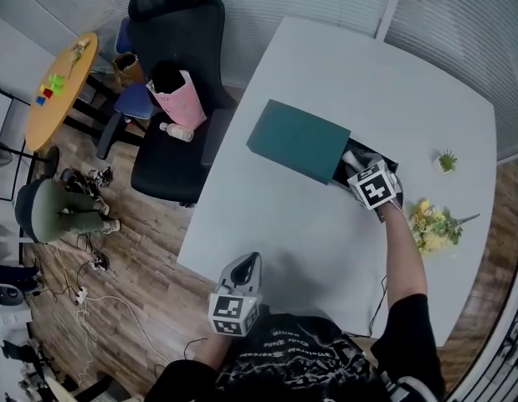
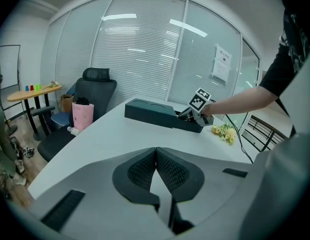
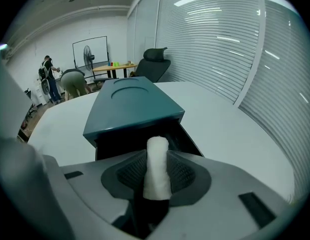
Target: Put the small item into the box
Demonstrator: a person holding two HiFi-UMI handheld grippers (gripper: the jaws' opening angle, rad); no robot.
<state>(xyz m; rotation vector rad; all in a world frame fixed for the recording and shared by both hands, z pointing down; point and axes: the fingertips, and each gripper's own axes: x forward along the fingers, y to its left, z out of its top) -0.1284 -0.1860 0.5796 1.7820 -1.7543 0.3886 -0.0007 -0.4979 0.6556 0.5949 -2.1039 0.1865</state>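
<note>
Right gripper [image 3: 157,173], centre right of head view, is at the open end of the box; its jaws pinch the small item [image 3: 157,166], a white roll upright between the pads. Box [image 3: 130,106]: teal sleeve mid-frame, dark inner tray [image 3: 144,136] slid out toward the jaws. Item sits just at the tray mouth, apparently not yet inside. Left gripper [image 2: 156,170], low centre of head view near the counter [image 1: 325,65] edge, jaws pressed together, empty. Judged: pickup and carry done; lowering in and release remain

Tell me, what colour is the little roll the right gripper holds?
The roll is white, seen best in the right gripper view.
</note>
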